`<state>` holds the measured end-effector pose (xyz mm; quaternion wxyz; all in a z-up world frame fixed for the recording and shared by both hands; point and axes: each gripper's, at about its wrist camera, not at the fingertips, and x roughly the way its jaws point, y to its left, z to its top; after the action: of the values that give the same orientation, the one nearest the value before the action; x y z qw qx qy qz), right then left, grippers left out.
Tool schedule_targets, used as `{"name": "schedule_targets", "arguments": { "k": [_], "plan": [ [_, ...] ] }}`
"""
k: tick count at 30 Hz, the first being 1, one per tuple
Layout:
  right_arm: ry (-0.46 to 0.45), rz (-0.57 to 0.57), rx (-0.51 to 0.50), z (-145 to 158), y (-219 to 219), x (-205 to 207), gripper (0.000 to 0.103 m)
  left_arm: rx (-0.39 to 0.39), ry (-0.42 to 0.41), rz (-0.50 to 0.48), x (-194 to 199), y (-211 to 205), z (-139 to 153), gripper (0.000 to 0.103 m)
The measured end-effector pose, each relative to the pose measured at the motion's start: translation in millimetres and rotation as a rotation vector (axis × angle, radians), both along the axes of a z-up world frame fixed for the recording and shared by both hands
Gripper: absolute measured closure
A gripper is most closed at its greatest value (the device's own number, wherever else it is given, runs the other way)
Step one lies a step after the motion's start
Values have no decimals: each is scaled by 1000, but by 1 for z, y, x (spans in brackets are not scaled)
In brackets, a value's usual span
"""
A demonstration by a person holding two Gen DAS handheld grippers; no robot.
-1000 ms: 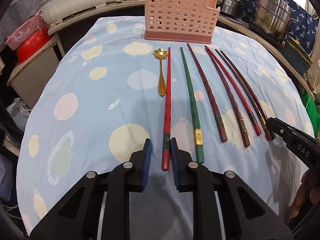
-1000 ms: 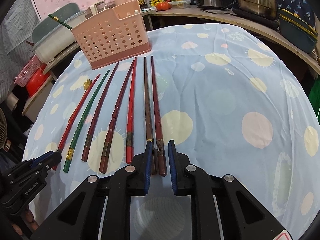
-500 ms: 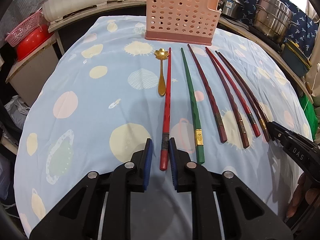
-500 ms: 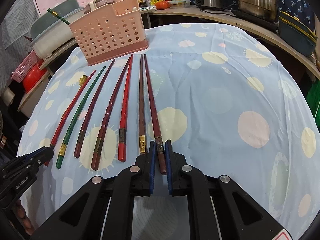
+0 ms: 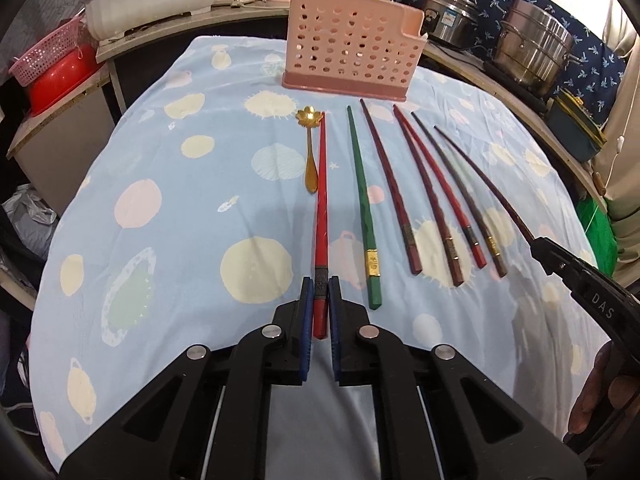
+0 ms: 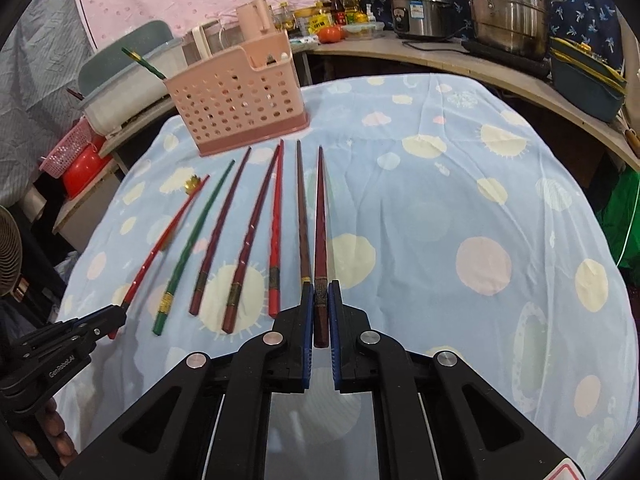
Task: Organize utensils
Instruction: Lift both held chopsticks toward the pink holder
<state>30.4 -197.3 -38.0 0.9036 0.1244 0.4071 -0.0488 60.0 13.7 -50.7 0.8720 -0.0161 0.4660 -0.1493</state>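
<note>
Both pairs of my fingers narrowed since a second ago. Left gripper [image 5: 319,300] closing, blue pads pressing thick end of bright red lacquered chopstick [image 5: 321,216]; its tip lies at twelve o'clock beside gold flower-bowl spoon [image 5: 309,140]. Right gripper [image 6: 321,304] clamped on dark maroon chopstick [image 6: 321,232], handle end raised off spotted blue cloth [image 6: 460,208]. Five other chopsticks lie between them. Step: pickup, both hands. Next, I judge: lift, carry to pink perforated plastic caddy [image 6: 236,104] at eleven o'clock, tip in upright.
</note>
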Motion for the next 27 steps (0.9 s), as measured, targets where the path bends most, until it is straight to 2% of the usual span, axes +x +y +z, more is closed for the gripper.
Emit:
{"name": "schedule_targets", "arguments": {
  "k": [13, 27],
  "plan": [
    [-160, 2, -5, 78, 1, -16, 96, -56, -127, 17, -8, 9, 80, 96],
    [-291, 17, -35, 151, -5, 12, 96, -46, -300, 12, 30, 0, 176, 96]
  ]
}}
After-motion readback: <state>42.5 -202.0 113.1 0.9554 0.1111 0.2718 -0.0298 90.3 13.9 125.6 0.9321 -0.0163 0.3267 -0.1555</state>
